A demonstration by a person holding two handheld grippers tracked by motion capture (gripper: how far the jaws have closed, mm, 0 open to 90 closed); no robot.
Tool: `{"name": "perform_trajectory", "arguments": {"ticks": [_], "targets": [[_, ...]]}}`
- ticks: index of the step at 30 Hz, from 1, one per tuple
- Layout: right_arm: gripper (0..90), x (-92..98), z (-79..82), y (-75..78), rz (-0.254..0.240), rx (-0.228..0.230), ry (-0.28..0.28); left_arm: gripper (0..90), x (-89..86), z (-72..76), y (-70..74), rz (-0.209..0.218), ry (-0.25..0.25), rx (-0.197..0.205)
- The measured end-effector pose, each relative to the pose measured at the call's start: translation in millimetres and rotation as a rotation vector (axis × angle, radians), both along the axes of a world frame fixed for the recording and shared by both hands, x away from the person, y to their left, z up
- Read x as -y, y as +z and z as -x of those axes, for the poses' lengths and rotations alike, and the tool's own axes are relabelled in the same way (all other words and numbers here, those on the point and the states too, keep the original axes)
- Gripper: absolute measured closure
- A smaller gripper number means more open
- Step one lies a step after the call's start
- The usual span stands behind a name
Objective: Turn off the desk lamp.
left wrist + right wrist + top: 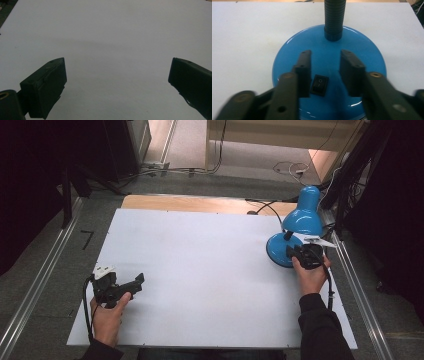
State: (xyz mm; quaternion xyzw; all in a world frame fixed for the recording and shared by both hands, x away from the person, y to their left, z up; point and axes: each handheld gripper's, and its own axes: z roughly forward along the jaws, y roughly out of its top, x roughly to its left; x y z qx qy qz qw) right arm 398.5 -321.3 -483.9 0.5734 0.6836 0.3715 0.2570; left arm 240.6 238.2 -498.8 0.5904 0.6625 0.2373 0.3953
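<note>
A blue desk lamp (302, 217) stands at the right side of the white board (200, 260), its shade bent over its round base (276, 251). My right gripper (296, 252) hovers over that base (364, 50), open. In the right gripper view its jaws stand apart on either side of a black rocker switch (319, 85), with the gripper (325, 53) pointing toward the ribbed black neck (334, 17). I cannot tell whether they touch the base. Near the board's left front my left gripper (136, 282) rests low, open (117, 72), with bare white board between its jaws.
The board lies on a wooden table (200, 202) whose far edge shows behind it. A black cord (267, 206) runs from the lamp off the back. Metal rails (357, 290) flank both sides. More cables lie on the floor (292, 169) beyond.
</note>
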Motion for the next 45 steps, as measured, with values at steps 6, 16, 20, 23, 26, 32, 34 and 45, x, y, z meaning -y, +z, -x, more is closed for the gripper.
{"name": "perform_trajectory", "arguments": {"ticks": [6, 16, 20, 23, 26, 32, 34, 45], "targets": [[31.1, 1.5, 3.4, 4.3, -0.03, -0.007, 0.009, 2.4, 0.3, 0.0, 0.0, -0.001, -0.001, -0.001], [15.1, 3.2, 9.2, 10.2, -0.062, -0.002, 0.004, 2.4, 0.2, 0.1, 0.2, 0.0, 0.002, 0.001], [12.5, 2.5, 11.1, 11.6, -0.06, -0.007, 0.012, 2.4, 0.1, 0.2, 0.2, 0.002, 0.003, 0.004], [11.3, 1.7, 12.5, 12.9, -0.069, -0.005, 0.014, 2.4, 0.0, 0.2, 0.3, 0.001, 0.004, 0.002], [11.0, 0.6, 13.3, 13.0, -0.057, 0.0, 0.018, 2.4, 0.1, 0.2, 0.3, 0.002, 0.003, 0.003], [8.8, -0.9, 14.7, 13.2, -0.056, 0.002, 0.032, 2.4, -0.2, 0.3, 0.4, 0.001, 0.003, 0.003], [8.7, -1.5, 15.4, 13.3, -0.05, 0.004, 0.038, 2.4, -0.1, 0.3, 0.5, 0.001, 0.004, 0.003], [8.7, -1.7, 21.0, 18.3, -0.041, 0.013, 0.044, 2.4, -0.3, 0.5, 0.7, 0.003, 0.006, 0.005]]}}
